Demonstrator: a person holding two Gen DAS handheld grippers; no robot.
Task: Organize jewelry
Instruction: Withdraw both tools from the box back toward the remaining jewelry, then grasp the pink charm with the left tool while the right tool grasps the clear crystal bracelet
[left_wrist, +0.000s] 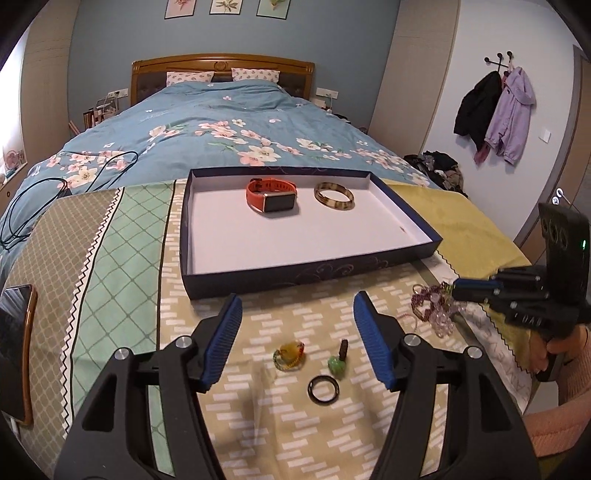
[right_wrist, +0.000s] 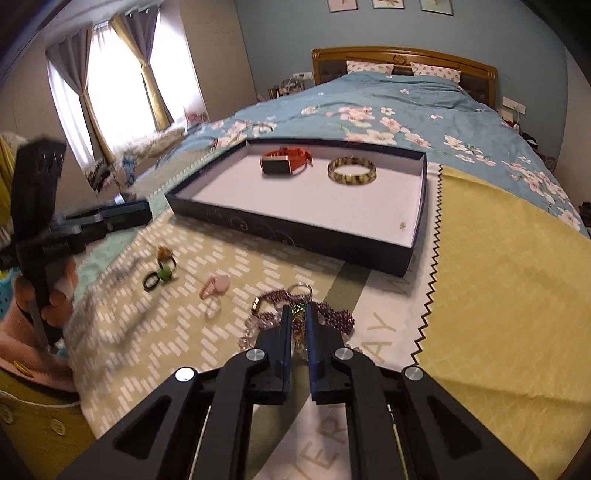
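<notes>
The right gripper pinches the tangled bead pile; lifting may drag neighbouring strands along. The left gripper hangs wide open above the small rings.

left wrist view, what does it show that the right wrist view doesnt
Only the left wrist view shows a phone at the bed's edge, jackets hanging on the wall and the left tool open over three small rings.

Only the right wrist view shows the curtained window, a pink ring and the right tool shut on the bead pile.

Both show the tray, orange watch and bangle.
</notes>
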